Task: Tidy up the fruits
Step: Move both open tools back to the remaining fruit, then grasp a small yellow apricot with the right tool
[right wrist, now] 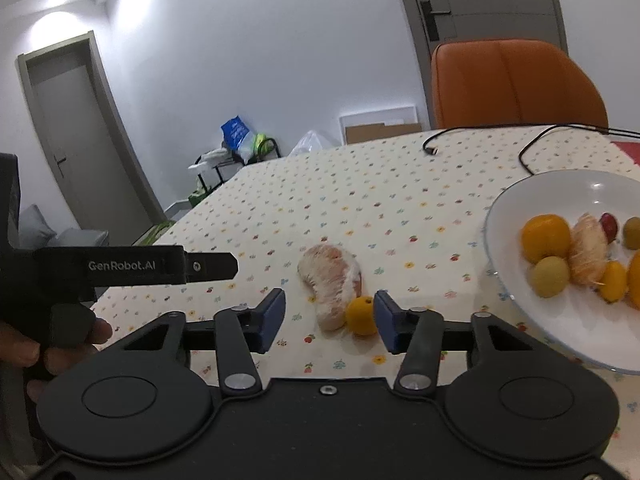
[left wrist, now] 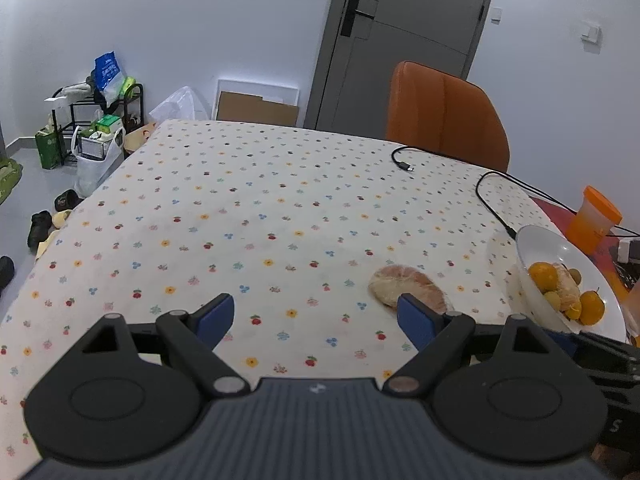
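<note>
Right gripper (right wrist: 330,322) hovering with jaws apart over peeled pomelo segment (right wrist: 332,280) and small orange fruit (right wrist: 361,315) lying touching on floral-cloth surface (right wrist: 360,200), left gripper (left wrist: 316,322) spread wide, empty, white fruit bowl (right wrist: 504,216) sitting nearby at right.

The left tongs (left wrist: 316,320) are held wide apart above the flower-patterned bench (left wrist: 248,216), gripping nothing. A peeled fruit segment (left wrist: 404,286) is seen just beyond the right-hand pad. A white plate (left wrist: 560,248) with small oranges (left wrist: 544,276) is set at the right edge.
</note>
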The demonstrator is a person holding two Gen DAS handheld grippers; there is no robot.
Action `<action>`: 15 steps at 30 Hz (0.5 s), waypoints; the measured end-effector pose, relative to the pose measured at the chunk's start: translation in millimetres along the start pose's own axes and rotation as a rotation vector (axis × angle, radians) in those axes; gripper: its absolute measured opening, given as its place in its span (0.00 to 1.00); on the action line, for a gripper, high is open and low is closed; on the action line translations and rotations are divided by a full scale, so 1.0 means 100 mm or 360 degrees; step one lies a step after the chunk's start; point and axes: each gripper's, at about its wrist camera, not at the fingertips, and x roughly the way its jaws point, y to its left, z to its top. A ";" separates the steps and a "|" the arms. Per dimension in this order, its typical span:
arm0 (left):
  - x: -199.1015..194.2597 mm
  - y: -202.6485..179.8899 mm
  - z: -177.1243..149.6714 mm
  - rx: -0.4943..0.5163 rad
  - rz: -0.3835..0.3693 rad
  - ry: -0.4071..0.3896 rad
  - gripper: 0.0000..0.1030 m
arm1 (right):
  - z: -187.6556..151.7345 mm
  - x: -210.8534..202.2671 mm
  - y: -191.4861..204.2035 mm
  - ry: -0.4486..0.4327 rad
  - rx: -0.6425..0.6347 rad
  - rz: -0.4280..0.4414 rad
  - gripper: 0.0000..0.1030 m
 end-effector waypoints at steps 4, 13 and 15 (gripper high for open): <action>0.03 0.06 0.01 -0.0030 0.0003 0.0010 0.85 | 0.01 0.06 0.02 0.0002 -0.0018 -0.0032 0.42; 0.11 0.11 -0.03 -0.0055 0.0020 0.0041 0.85 | 0.01 0.05 -0.08 -0.0015 -0.0003 -0.0043 0.04; 0.10 0.10 -0.03 -0.0050 0.0018 0.0038 0.85 | 0.00 0.04 -0.11 -0.0015 0.0022 -0.0032 0.00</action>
